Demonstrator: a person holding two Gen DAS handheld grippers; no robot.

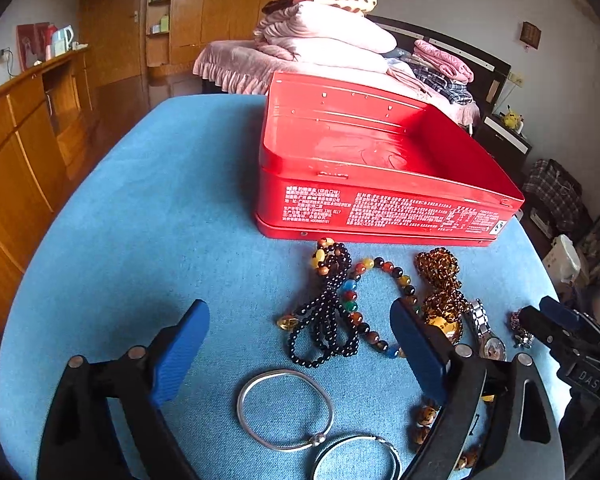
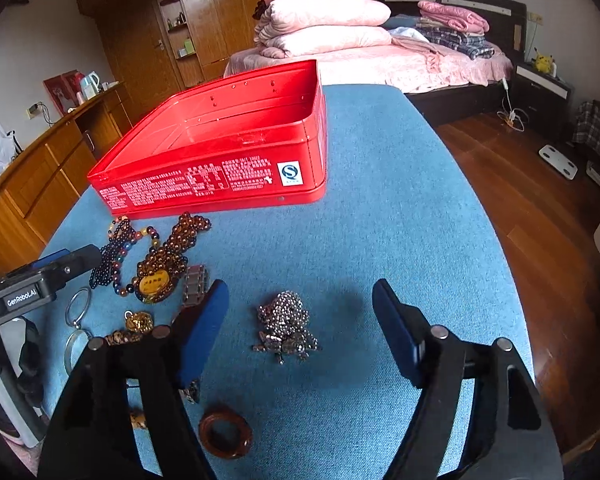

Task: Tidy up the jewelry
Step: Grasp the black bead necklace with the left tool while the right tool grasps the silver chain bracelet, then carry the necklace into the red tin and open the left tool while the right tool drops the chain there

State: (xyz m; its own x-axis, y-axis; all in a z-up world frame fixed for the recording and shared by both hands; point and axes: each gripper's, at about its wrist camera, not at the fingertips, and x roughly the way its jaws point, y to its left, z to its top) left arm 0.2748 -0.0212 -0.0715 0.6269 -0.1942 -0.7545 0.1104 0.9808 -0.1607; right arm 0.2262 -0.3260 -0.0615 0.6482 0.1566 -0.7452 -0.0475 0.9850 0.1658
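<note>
An open red tin box (image 1: 364, 152) stands empty on the blue table; it also shows in the right wrist view (image 2: 220, 140). Jewelry lies in front of it: a black bead necklace (image 1: 324, 320), a multicolour bead bracelet (image 1: 380, 304), amber beads with a pendant (image 1: 440, 288), a watch (image 1: 488, 332) and two silver bangles (image 1: 284, 408). My left gripper (image 1: 300, 348) is open above the black beads and bangles. My right gripper (image 2: 300, 332) is open around a grey beaded piece (image 2: 286, 324). A brown ring (image 2: 225, 432) lies near it.
The blue table (image 2: 400, 220) ends at the right over a wooden floor (image 2: 540, 208). A bed with pink bedding (image 2: 340, 40) stands behind. Wooden cabinets (image 1: 32, 140) run along the left. The right gripper also shows in the left wrist view (image 1: 548, 324).
</note>
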